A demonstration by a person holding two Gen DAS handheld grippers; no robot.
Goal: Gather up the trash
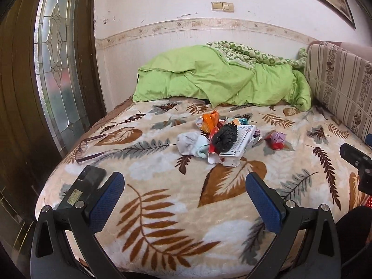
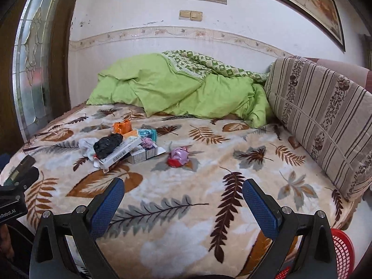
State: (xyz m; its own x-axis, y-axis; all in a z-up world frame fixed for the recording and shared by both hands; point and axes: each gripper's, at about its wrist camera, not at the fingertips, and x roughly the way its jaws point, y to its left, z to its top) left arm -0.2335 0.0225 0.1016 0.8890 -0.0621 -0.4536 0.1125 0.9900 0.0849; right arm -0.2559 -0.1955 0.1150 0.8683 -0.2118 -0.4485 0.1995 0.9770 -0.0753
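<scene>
Left tool (image 1: 184, 187): fingers held wide apart, nothing gripped, above the bed (image 1: 162, 209)
Right tool (image 2: 183, 193): likewise spread, nothing gripped
Trash pile (image 2: 121, 147): heaped mid-bed, well apart from both tools
Red-purple wrapper (image 2: 177, 157): just beside the pile
Red basket (image 2: 341, 251): seen at the bed's near right corner

Both fisheye views look forward between their own spread blue finger pads, from just past the near edge of the bed (image 1: 176, 209), angled down toward the far wall. The left wrist view sits toward the bed's left near corner, the right wrist view nearer its right side. Both share the trash pile (image 1: 223, 139) (image 2: 121, 147), green quilt (image 1: 220, 81) (image 2: 181, 90) and striped cushion (image 1: 341, 88) (image 2: 325, 121).
</scene>
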